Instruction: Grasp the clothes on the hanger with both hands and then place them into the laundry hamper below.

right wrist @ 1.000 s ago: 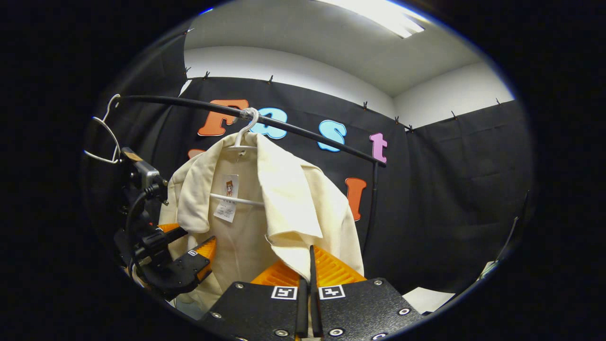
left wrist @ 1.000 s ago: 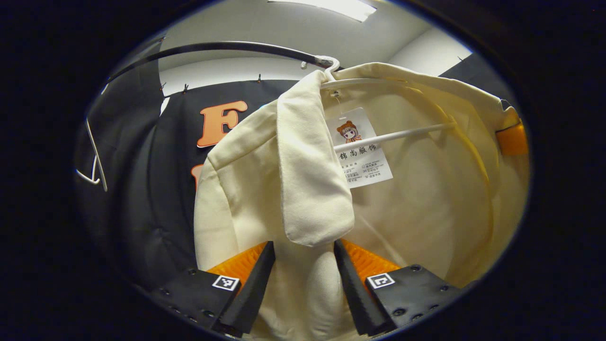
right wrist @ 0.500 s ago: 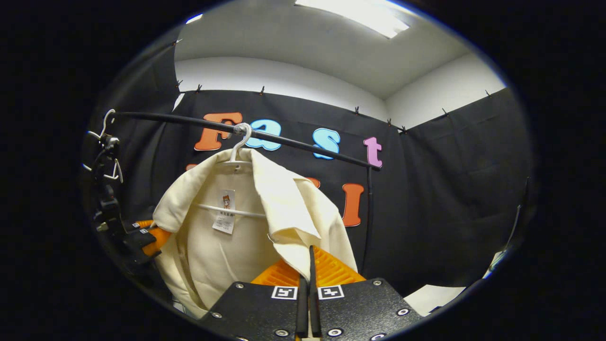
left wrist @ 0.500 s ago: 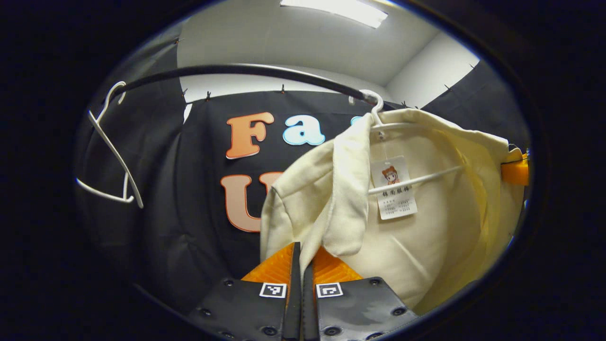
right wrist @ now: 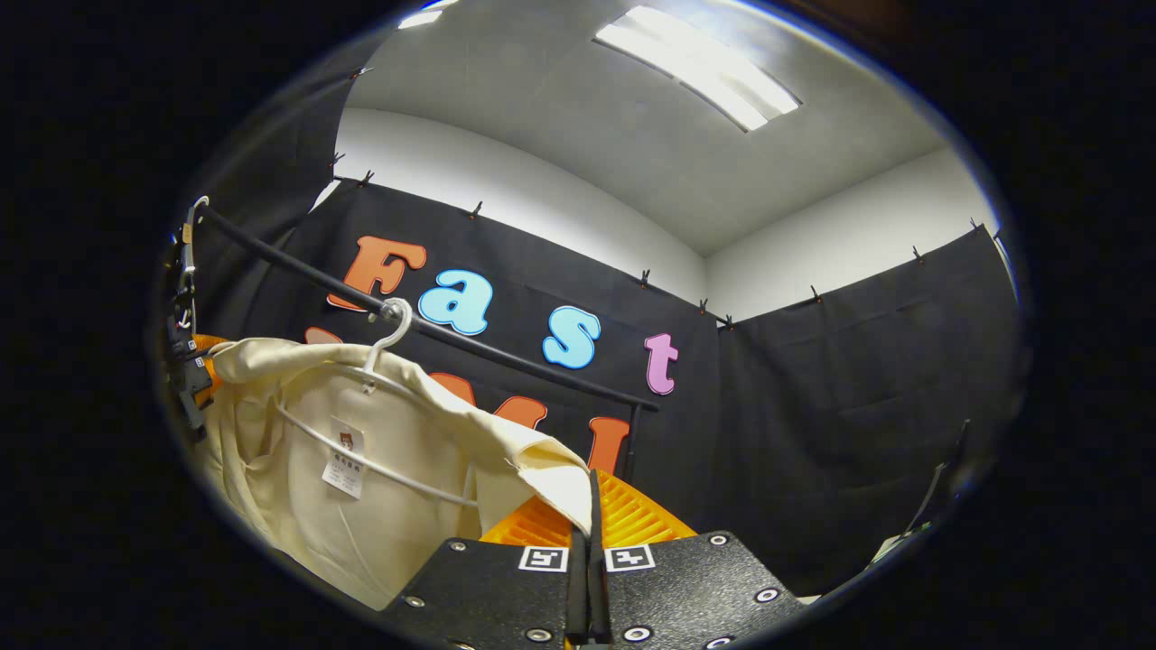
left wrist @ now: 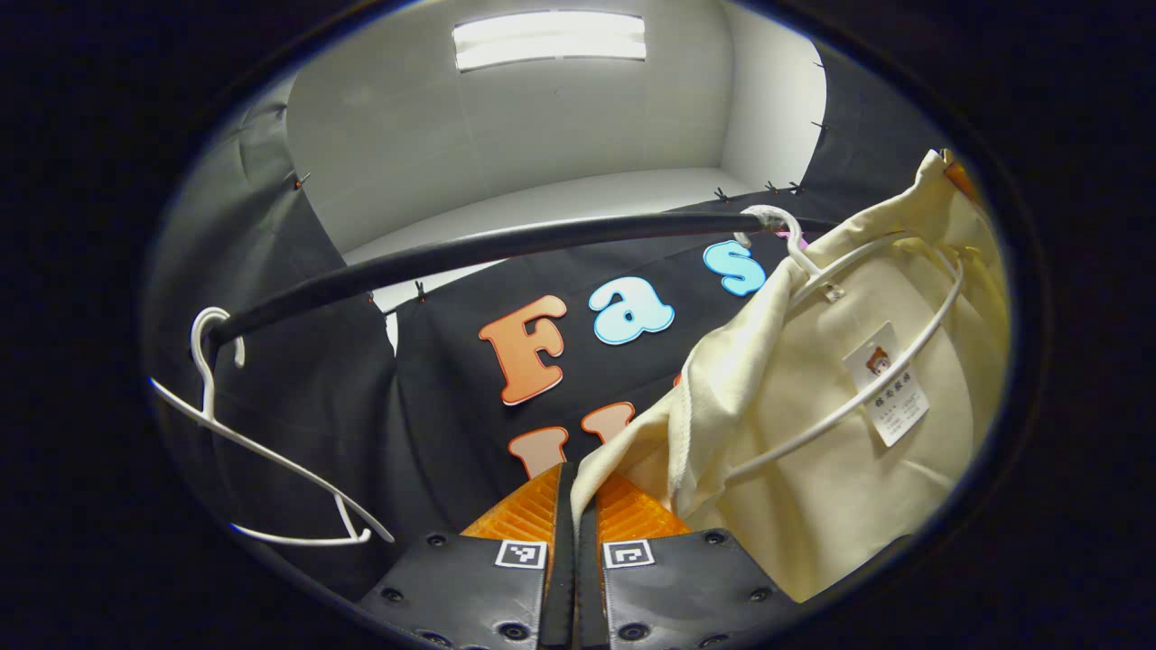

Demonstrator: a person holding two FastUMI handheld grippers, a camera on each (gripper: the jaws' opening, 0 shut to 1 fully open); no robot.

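Cream jacket (left wrist: 840, 433): hangs open-fronted on a white wire hanger (left wrist: 867, 379) hooked over the black rail (left wrist: 506, 248); a paper tag (left wrist: 890, 384) dangles inside the collar.
Left claw (left wrist: 569, 506): fingers pressed together, pinching a front edge of the cream jacket; the cloth runs taut from the pinch up toward the hanger.
Right claw (right wrist: 591, 510): likewise closed on the opposite front edge of the cream jacket (right wrist: 379, 451), with the lapel stretched toward it.
Spare hanger (left wrist: 262, 451): empty, farther along the rail, well apart from the garment.
Handling: looks like soft, fairly thick, light fabric; it should drape and stretch rather than resist, and is not fragile.
Where to hold: the front edges near the lapels give a firm fold; both pinches seem sound.
Risk: the shoulders may catch on the wire hanger (right wrist: 361, 433) as the cloth slides off.
Laundry hamper: below, out of sight here.
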